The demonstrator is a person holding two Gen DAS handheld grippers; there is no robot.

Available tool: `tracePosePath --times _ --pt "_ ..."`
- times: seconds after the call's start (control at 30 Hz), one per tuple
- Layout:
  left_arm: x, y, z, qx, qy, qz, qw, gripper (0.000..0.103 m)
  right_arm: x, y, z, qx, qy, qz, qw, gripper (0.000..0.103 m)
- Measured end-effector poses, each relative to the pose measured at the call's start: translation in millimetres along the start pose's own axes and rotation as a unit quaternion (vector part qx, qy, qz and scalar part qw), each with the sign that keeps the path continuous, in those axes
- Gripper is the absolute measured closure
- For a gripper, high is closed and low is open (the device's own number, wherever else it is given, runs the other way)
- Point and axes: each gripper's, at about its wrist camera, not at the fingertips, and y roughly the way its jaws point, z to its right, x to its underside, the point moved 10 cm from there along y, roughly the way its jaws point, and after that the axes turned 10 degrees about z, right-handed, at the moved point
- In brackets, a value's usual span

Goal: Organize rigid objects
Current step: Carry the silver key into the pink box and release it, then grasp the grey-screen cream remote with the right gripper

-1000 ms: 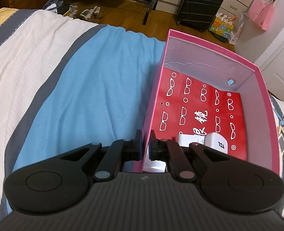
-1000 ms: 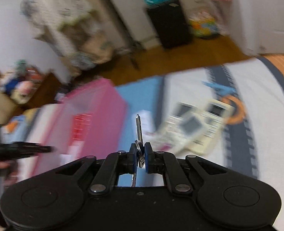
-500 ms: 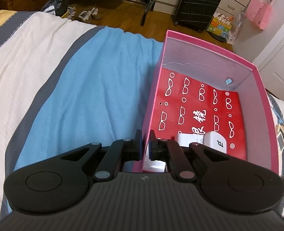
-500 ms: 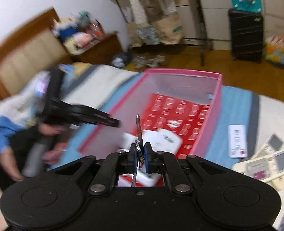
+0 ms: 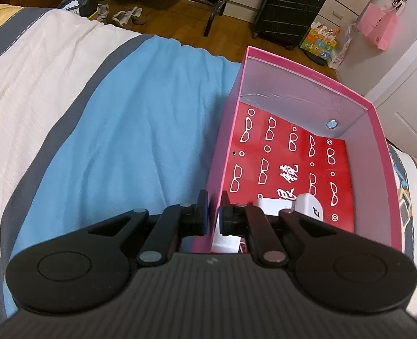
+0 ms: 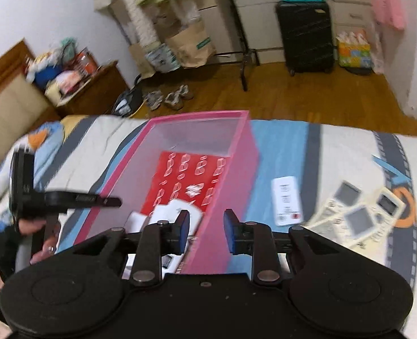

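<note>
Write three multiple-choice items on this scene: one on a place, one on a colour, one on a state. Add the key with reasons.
1. Where do the remote controls lie?
A. in the box
B. on the bed beside the box
C. on the floor

2. What colour is the box's outside?
A. pink
B. green
C. black

3. What is the left gripper doing?
A. hanging open
B. clamping the box's side wall
C. holding a key

Key: B, they lie on the bedspread right of the box; A, its rim and walls are pink; B, its pads pinch the wall.
</note>
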Motion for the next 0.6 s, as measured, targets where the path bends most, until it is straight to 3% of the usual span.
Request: tracePosePath --times 0.13,0.3,0.47,0.6 --pt "-0.2 1.1 -1.0 -0.004 0.002 0.000 1.0000 0.096 9.0 1.1 60.1 0.031 0.078 -0.007 0.996 0.063" --pt "0.3 2.9 1.4 -0.013 0.008 0.001 0.9999 0.096 46.3 19.1 117.0 0.053 0.176 -0.031 0.983 0.058" --pt "1.2 5.6 2.6 -0.017 0.010 -0.002 0.9998 0.096 66.1 36.1 150.0 0.060 0.235 -0.039 0.969 0.057" --pt "1.2 5.5 3.1 -0.020 0.011 -0.002 0.9997 0.096 72.4 46.4 157.6 0.041 0.284 -0.024 0.958 0.055"
